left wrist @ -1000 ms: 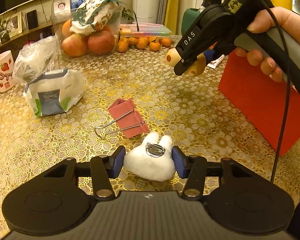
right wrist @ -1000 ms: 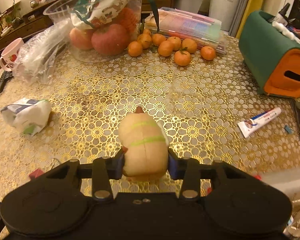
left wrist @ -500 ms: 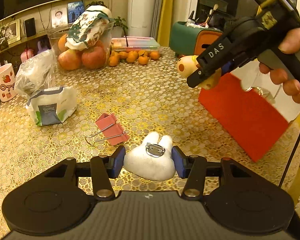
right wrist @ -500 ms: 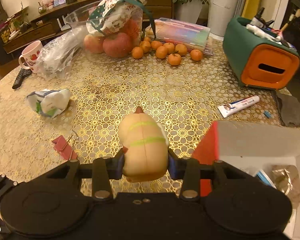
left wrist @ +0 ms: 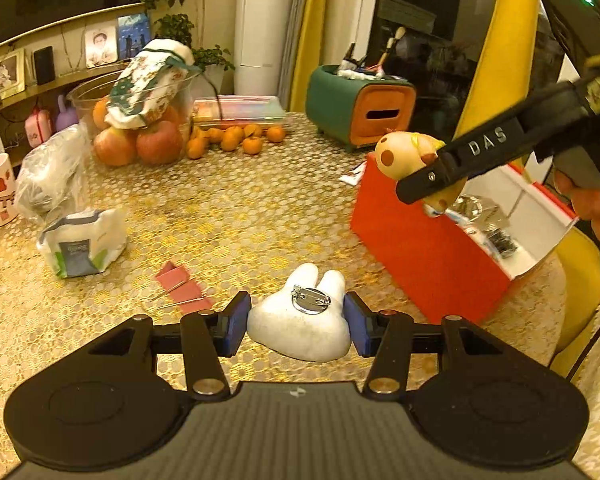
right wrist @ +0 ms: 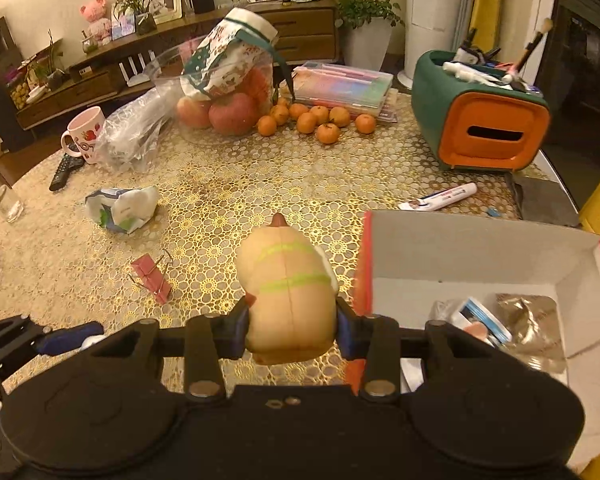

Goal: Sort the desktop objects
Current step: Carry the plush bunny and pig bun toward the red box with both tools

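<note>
between the left gripper [left wrist: 296, 320] pads sits a clamped white rabbit brooch [left wrist: 300, 322] (pin side up).

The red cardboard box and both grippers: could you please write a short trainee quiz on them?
1. True or false: the red cardboard box with the white inside is empty.
2. Which gripper holds the white rabbit-shaped brooch with a metal pin on its back? A) left gripper B) right gripper
3. Fill in: the pink binder clip lies on the ____ patterned tablecloth.

Key
1. False: crumpled foil and small packets lie inside.
2. A; the right gripper is clamped on the tan plush toy with green stripes.
3. Gold.
</note>
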A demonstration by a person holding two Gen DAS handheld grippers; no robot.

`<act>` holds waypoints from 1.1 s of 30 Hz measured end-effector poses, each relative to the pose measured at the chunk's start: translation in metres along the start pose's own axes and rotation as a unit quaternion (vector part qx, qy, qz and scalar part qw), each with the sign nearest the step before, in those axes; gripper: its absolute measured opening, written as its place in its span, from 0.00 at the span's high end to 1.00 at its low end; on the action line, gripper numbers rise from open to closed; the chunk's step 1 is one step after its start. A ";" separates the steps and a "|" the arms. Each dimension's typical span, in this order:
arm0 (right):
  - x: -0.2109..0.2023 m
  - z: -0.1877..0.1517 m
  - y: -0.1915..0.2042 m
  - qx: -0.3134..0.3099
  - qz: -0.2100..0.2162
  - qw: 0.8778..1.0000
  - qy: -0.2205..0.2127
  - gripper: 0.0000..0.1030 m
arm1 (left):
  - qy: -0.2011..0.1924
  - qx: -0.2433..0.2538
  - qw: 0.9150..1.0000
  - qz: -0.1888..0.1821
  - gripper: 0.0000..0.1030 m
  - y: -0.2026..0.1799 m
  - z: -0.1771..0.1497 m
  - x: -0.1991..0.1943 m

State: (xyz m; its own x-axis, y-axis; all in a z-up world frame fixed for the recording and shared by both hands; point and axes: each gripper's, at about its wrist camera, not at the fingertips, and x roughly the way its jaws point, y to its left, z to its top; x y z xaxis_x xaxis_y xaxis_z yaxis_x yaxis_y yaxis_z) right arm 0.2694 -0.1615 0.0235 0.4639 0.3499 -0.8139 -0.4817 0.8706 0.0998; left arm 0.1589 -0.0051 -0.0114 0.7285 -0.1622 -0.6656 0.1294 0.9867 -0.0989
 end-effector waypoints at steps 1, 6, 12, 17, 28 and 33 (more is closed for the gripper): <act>-0.004 -0.002 -0.002 0.000 -0.001 1.000 -0.001 0.61 | 0.000 0.002 1.000 -0.002 0.52 -0.004 0.002 0.000; -0.022 -0.013 -0.016 0.005 -0.006 1.000 -0.007 0.61 | -0.005 0.015 1.000 -0.011 0.52 -0.022 0.016 -0.002; -0.039 -0.025 -0.039 0.019 -0.019 1.000 -0.016 0.61 | -0.011 0.039 0.999 -0.020 0.52 -0.049 0.033 0.000; -0.051 -0.035 -0.062 0.034 -0.030 0.999 -0.020 0.61 | -0.009 0.065 0.997 -0.028 0.52 -0.074 0.044 0.008; -0.066 -0.052 -0.109 0.067 -0.048 0.996 -0.028 0.61 | 0.005 0.108 0.993 -0.050 0.51 -0.127 0.063 0.030; -0.070 -0.058 -0.133 0.084 -0.063 0.994 -0.030 0.61 | 0.008 0.131 0.990 -0.056 0.51 -0.150 0.071 0.044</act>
State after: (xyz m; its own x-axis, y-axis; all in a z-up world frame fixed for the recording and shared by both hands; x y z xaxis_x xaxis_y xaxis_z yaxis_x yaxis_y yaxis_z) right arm 0.2576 -0.3224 0.0342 0.5580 0.2504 -0.7912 -0.2882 0.9525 0.0982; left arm 0.2187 -0.1616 0.0265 0.6893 -0.2689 -0.6728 0.3808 0.9244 0.0207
